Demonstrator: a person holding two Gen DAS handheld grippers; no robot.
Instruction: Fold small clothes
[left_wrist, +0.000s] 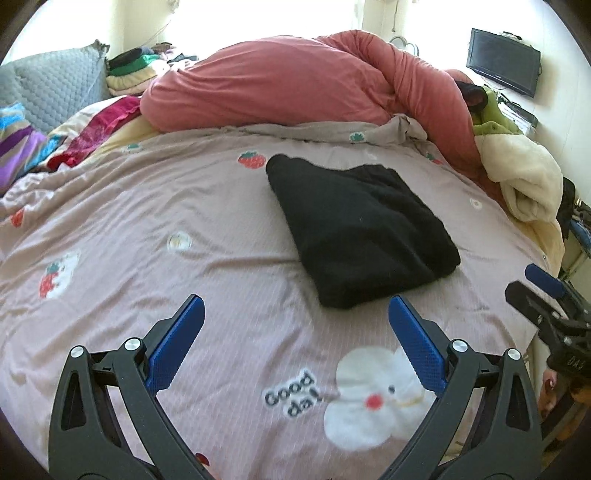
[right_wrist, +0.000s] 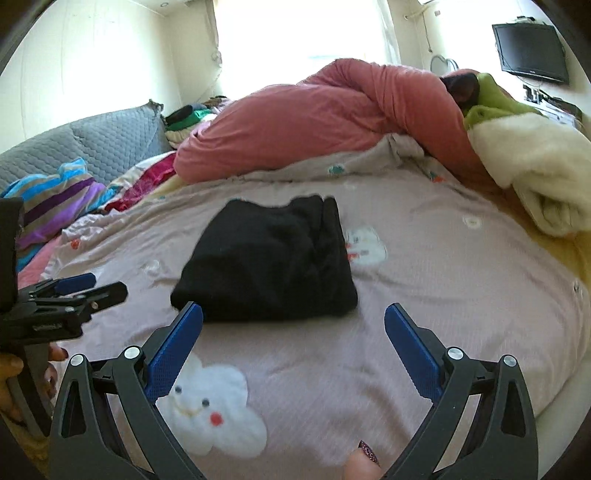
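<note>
Left gripper (left_wrist: 295, 310): jaws spread wide, nothing between them, above the bed's near edge.
Right gripper (right_wrist: 293, 317): jaws spread wide, empty, just short of the garment.
Garment (left_wrist: 354, 229): black, folded into a compact block, lying mid-bed, touched by neither gripper.
Bed (left_wrist: 166, 221): pinkish cover printed with strawberries and clouds.
Duvet (left_wrist: 280, 88): salmon, heaped along the bed's far edge.
Blanket (right_wrist: 535, 166): cream and green, bunched at the far right corner.
TV (right_wrist: 532, 51): on the wall, far right.

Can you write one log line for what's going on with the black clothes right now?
black garment: folded, lying on bedsheet | left gripper: open, empty | right gripper: open, empty
</note>
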